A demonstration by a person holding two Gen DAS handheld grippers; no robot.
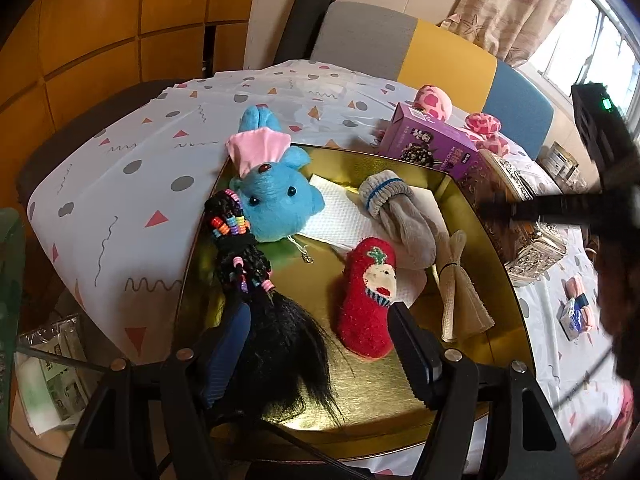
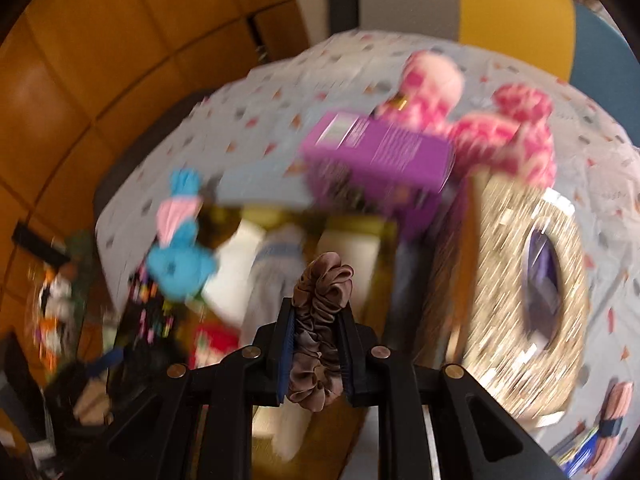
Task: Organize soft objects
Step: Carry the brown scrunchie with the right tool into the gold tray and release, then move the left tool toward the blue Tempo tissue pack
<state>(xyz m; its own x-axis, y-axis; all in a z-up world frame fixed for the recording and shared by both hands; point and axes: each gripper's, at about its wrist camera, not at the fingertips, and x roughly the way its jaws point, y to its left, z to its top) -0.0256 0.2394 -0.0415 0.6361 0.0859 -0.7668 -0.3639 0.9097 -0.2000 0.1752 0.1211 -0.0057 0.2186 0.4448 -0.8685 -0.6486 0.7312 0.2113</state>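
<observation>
A gold tray holds a blue plush toy, a grey sock, a red fuzzy sock, a beige cloth bundle and a black hairpiece with coloured beads. My left gripper is open just above the tray; the hairpiece's loose black hair lies against its left finger, not clamped. My right gripper is shut on a brown satin scrunchie, above the tray. The right wrist view is blurred by motion.
A purple box stands at the tray's far right corner, with a pink spotted plush behind it. A glittery silver box lies right of the tray. The patterned tablecloth covers the table; chairs stand behind.
</observation>
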